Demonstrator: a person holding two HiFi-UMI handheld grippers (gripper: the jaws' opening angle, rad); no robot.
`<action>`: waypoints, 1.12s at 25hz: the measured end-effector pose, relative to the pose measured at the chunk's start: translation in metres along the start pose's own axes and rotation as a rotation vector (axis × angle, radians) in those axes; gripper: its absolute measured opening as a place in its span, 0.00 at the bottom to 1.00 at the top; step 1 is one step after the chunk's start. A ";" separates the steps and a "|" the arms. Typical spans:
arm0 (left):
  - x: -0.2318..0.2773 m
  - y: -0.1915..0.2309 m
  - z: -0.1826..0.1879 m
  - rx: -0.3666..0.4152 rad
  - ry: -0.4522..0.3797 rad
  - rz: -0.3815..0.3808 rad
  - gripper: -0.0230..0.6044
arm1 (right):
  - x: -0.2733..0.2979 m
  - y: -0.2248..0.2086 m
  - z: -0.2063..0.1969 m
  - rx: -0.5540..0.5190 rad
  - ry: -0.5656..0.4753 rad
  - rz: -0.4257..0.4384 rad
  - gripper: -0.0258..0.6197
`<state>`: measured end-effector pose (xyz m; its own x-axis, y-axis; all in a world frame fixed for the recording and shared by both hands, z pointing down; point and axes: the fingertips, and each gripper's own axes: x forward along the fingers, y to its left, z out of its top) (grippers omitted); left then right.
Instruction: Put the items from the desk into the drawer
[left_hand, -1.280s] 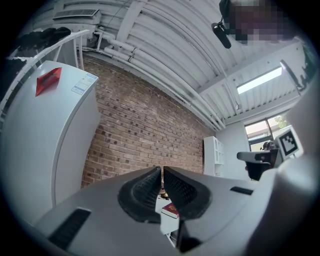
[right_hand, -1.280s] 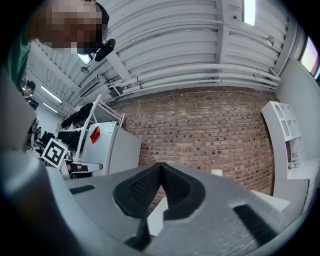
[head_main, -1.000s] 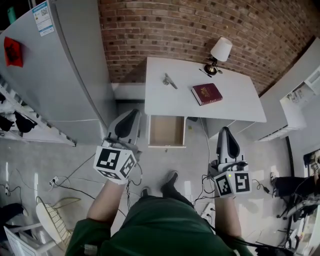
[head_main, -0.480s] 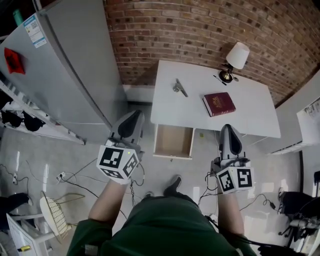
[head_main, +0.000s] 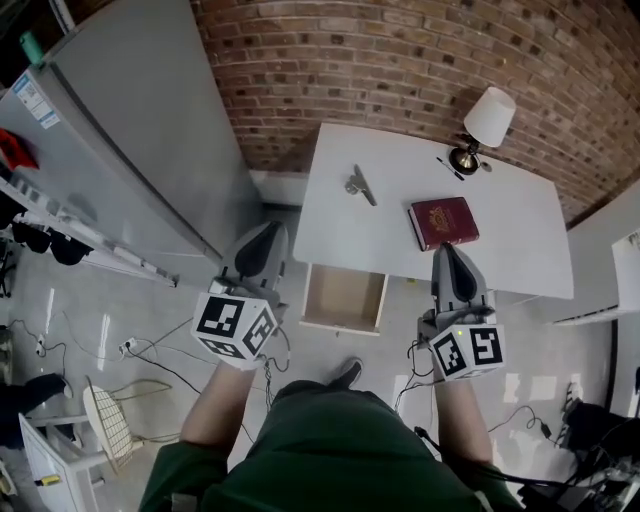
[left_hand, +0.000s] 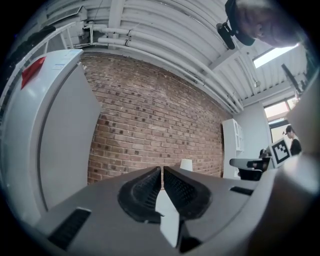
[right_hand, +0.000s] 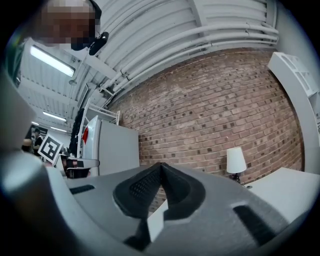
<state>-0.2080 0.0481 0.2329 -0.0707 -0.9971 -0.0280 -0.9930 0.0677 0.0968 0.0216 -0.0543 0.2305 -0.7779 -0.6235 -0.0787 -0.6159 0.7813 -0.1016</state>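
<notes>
In the head view a white desk stands against a brick wall. On it lie a dark red book, a small metal item and a black pen. Below the desk's front left, a drawer is pulled out, and its bare wooden inside shows. My left gripper is shut and empty, left of the drawer. The right gripper is also shut with nothing in it, its tip over the desk's front edge just below the book. In both gripper views the pads meet: the left gripper and the right gripper.
A table lamp stands at the desk's back right corner. A tall grey fridge fills the left side. Cables and a wire chair lie on the floor to the left. My foot is just short of the drawer.
Both grippers and the head have come closer to the desk. The right gripper's tip now overlaps the desk's front edge near the book. Both stay shut.
</notes>
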 end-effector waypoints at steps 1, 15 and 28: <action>0.004 0.001 -0.001 0.001 0.004 0.007 0.06 | 0.005 -0.004 -0.003 0.008 0.003 0.008 0.04; 0.103 0.029 -0.051 -0.059 0.160 -0.064 0.06 | 0.050 -0.060 -0.028 0.061 0.059 -0.101 0.04; 0.215 0.077 -0.134 -0.154 0.347 -0.319 0.06 | 0.084 -0.068 -0.041 0.046 0.086 -0.383 0.04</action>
<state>-0.2870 -0.1659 0.3680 0.2964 -0.9217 0.2502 -0.9326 -0.2228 0.2840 -0.0067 -0.1587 0.2713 -0.5016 -0.8633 0.0567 -0.8590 0.4891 -0.1516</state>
